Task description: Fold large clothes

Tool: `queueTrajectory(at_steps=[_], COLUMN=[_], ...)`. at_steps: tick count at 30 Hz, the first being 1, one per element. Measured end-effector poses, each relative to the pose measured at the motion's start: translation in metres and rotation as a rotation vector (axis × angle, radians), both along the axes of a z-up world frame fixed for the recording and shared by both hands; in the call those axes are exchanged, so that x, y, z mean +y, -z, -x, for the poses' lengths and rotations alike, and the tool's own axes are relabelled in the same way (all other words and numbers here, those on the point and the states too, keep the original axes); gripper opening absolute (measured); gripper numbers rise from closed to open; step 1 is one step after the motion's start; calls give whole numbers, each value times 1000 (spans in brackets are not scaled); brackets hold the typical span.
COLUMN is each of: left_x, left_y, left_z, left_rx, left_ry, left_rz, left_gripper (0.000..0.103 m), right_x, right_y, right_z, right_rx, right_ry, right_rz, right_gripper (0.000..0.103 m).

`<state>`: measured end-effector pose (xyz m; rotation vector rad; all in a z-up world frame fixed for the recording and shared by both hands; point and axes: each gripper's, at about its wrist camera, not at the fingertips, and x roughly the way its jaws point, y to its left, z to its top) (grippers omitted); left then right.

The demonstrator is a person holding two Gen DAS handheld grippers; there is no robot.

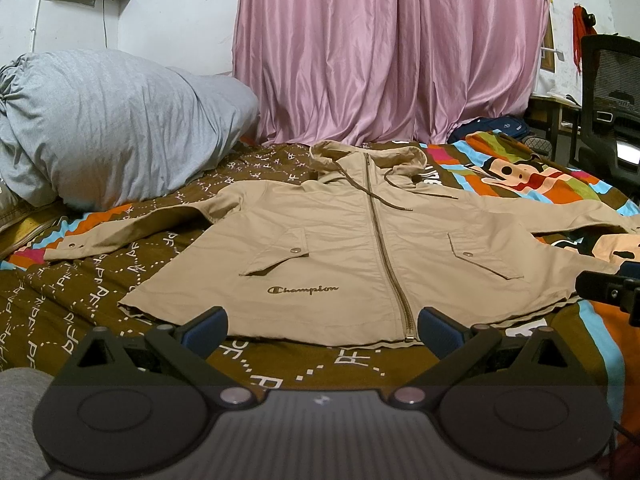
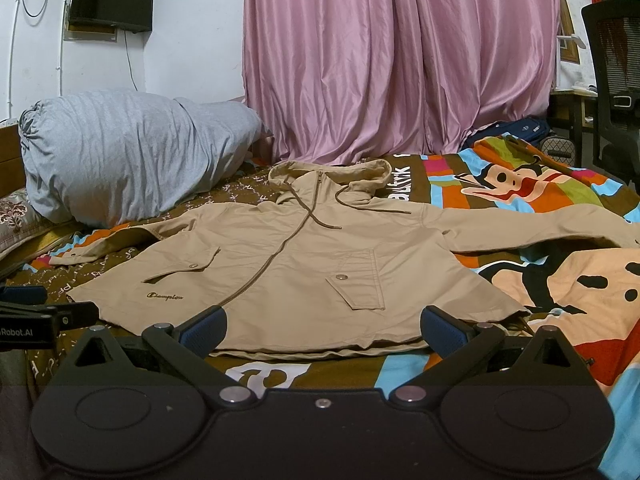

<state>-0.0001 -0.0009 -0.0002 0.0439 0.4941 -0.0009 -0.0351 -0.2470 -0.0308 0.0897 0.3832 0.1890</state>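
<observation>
We are hovering the left hand-held gripper [image 1: 322,330] and the right hand-held gripper [image 2: 322,330] wide open and empty, near the hem of the jacket [image 1: 360,248] lying flat, zipped, on the bed [image 1: 280,368]. The right sleeve's far end is probably running out of view, so it is risking dragging; the blanket [image 2: 540,280] is risking bunching.

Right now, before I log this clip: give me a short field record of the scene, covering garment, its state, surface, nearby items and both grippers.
garment: tan hooded jacket
state: spread flat, front up, zipped, both sleeves out sideways, unfolded
surface: patterned bedspread
nearby: grey bundle of bedding far left; pink curtain behind
left gripper: open, at hem, holding nothing
right gripper: open, at hem, holding nothing
</observation>
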Motion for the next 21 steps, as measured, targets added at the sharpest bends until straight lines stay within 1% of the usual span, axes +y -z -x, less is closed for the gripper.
queueTrajectory(at_steps=[18,21], left_x=[0,6], left_y=[0,7], left_z=[0,-3], left_rx=[3,6], left_ry=[0,-2], left_rz=[-2,-3], left_gripper=[103,103], right_x=[-1,-2], right_y=[0,0], right_z=[-1,0], right_rx=[3,5], right_ry=[1,1], right_rz=[-2,-3], right_gripper=[103,102])
